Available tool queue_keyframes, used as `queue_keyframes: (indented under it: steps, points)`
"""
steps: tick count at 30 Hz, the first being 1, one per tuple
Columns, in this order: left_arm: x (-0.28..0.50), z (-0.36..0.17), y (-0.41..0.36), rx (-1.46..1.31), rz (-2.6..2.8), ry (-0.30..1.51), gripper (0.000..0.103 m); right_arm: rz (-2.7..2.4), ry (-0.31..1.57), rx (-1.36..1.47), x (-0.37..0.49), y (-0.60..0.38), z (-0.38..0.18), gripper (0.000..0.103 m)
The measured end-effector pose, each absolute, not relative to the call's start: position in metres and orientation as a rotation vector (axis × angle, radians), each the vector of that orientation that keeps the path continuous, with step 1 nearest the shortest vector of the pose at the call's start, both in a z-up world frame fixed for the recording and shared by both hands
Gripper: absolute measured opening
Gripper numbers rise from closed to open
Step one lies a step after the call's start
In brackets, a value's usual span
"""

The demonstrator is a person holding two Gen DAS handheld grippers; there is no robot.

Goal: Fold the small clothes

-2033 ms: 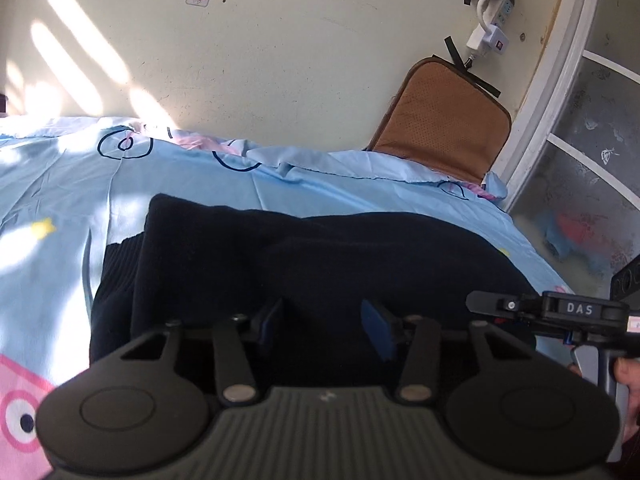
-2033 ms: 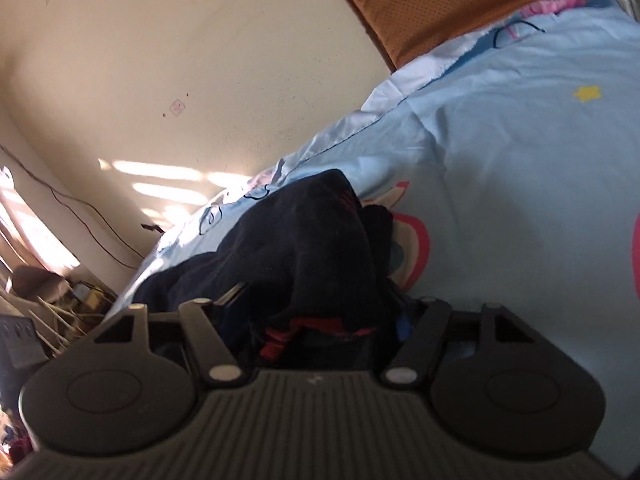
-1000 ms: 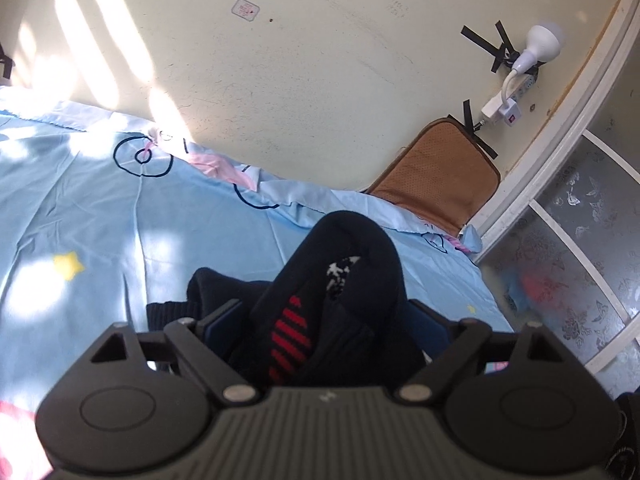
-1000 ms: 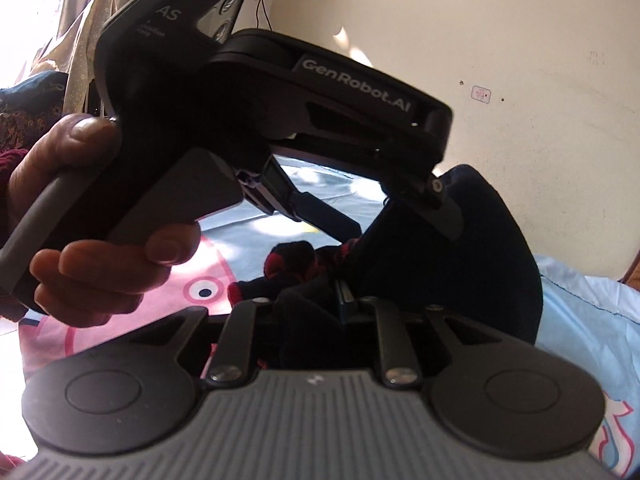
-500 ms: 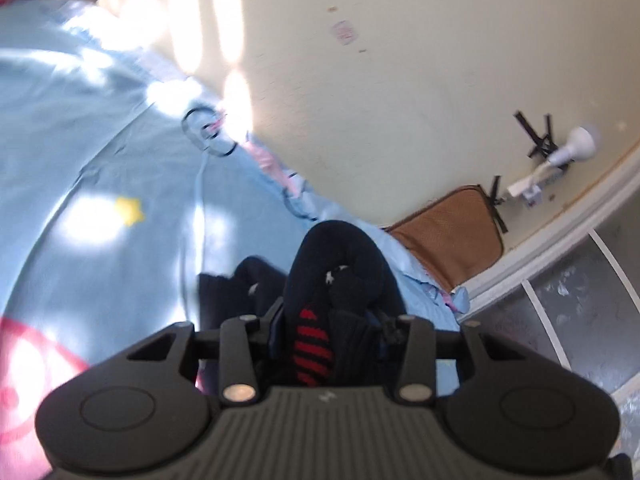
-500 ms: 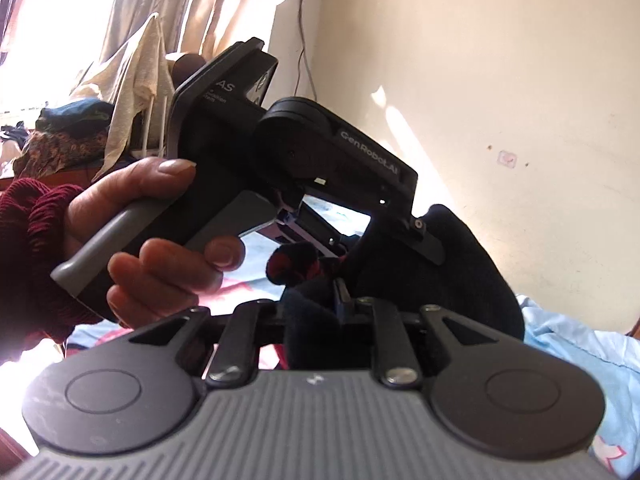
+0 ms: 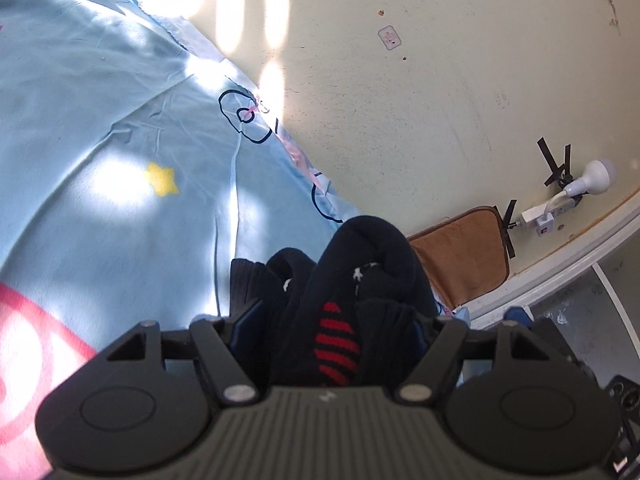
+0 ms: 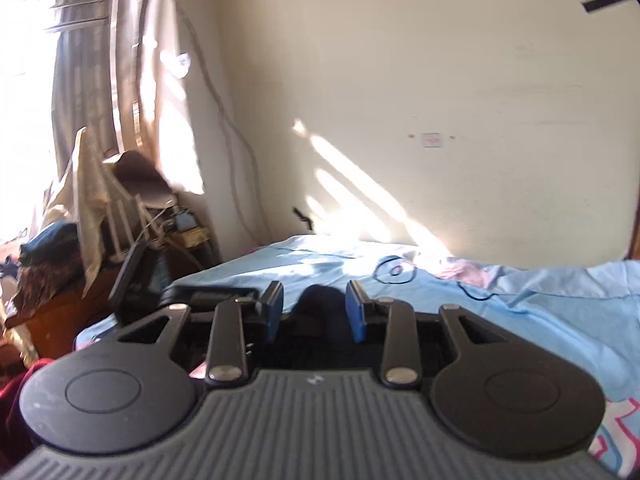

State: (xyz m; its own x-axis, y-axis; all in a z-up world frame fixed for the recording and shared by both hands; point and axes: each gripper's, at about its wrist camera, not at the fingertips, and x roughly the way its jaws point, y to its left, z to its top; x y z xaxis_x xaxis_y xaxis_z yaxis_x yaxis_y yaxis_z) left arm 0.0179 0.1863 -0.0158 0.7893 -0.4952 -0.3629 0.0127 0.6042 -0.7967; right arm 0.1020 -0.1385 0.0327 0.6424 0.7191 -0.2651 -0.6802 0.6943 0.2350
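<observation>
We are midway through a fold, by our reading. Our left gripper [image 7: 332,320] is clamped on a bunched dark knitted garment [image 7: 360,264] with red stripes, gathered into a hump between the blue pads [image 7: 248,314]. The garment sits on the light blue bedsheet [image 7: 100,128], on the side nearest the brown cushion [image 7: 460,256] that leans against the wall, and seems partly lifted off the sheet, though we cannot tell how far.

Our right gripper [image 8: 314,312] has its fingers apart and holds nothing. A dark mound of cloth [image 8: 316,300] shows just beyond the gap between its pads, probably the same garment. To the left of that mound we see a black device [image 8: 136,280], likely our other gripper.

The next move, we judge, is to carry the gathered part over and lay it flat on the sheet, away from the cushion, then let go. That calls for lowering the left gripper before opening, so the fold does not spring apart, with the right one free to press or straighten an edge.

The left gripper tilts down toward the sheet, pointing at the cushion corner. The right one is held level, low over the sheet, facing the wall.
</observation>
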Motion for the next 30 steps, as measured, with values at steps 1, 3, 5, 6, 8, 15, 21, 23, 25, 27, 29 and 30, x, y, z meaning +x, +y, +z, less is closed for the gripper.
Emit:
queue_keyframes:
  steps: [1,3,5,6,8,15,21,23,25,27,29,30]
  points:
    - [0.017,-0.015,0.186,-0.873,-0.313,0.604,0.069,0.791,0.389,0.152,0.114,-0.131,0.03,0.037]
    - [0.015,-0.013,0.186,-0.854,-0.307,0.597,0.07,0.807,0.484,0.194,0.137,-0.114,0.018,0.037]
    - [0.014,-0.013,0.186,-0.836,-0.274,0.6,0.068,0.799,0.597,0.18,0.156,-0.084,-0.003,0.037]
    - [0.012,-0.013,0.188,-0.822,-0.244,0.593,0.069,0.803,0.601,0.177,0.162,-0.078,-0.013,0.038]
    - [0.012,-0.016,0.195,-0.83,-0.224,0.584,0.069,0.801,0.611,0.177,0.169,-0.059,-0.018,0.038]
    - [0.011,-0.018,0.2,-0.844,-0.218,0.575,0.071,0.776,0.554,0.033,0.158,-0.05,-0.014,0.04]
    - [0.002,0.004,0.221,-0.918,-0.184,0.489,0.07,0.763,0.51,0.011,0.153,-0.051,-0.016,0.04]
    - [0.008,0.016,0.218,-0.906,-0.207,0.484,0.07,0.755,0.497,-0.024,0.15,-0.046,-0.015,0.041]
    - [0.015,0.025,0.206,-0.858,-0.23,0.494,0.07,0.746,0.484,-0.055,0.145,-0.044,-0.014,0.042]
    - [0.024,0.028,0.192,-0.808,-0.239,0.516,0.069,0.743,0.482,-0.06,0.142,-0.045,-0.012,0.042]
    - [0.033,0.02,0.187,-0.815,-0.232,0.548,0.069,0.74,0.486,-0.035,0.138,-0.054,-0.009,0.043]
    - [0.037,0.014,0.188,-0.831,-0.23,0.566,0.069,0.736,0.48,-0.034,0.135,-0.057,-0.008,0.044]
